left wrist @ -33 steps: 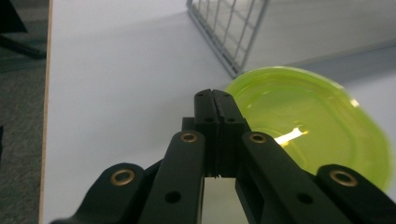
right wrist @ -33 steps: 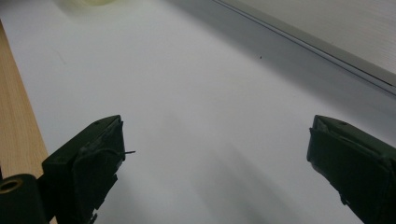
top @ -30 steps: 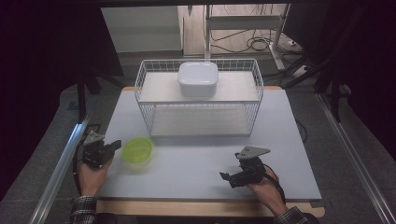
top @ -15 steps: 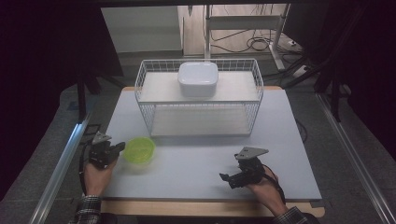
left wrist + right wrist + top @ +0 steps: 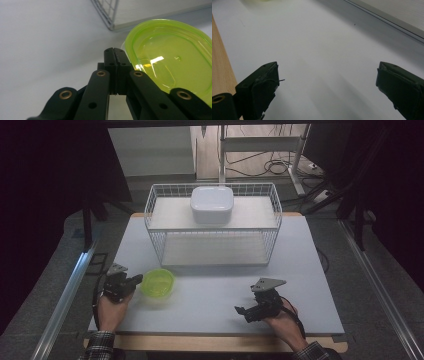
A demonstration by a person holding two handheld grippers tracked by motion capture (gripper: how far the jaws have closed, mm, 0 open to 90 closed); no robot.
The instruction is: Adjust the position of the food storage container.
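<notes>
A translucent green container [image 5: 157,283] lies on the white table at the front left; in the left gripper view the green container [image 5: 172,57] sits just right of my jaw tips. My left gripper [image 5: 137,280] is shut with nothing between its jaws, its tips [image 5: 114,53] pressed together beside the container's rim. My right gripper [image 5: 241,311] rests at the front right, jaws wide open over bare table [image 5: 327,72]. A white lidded box [image 5: 212,204] stands on the top shelf of a white wire rack [image 5: 212,227] at the back.
The table's wooden front edge [image 5: 215,343] runs below both hands. Metal rails [image 5: 65,302] flank the table on each side. Cables lie on the floor behind the rack.
My left gripper has moved right, up to the green container's left rim. The right gripper has stayed where it was.
</notes>
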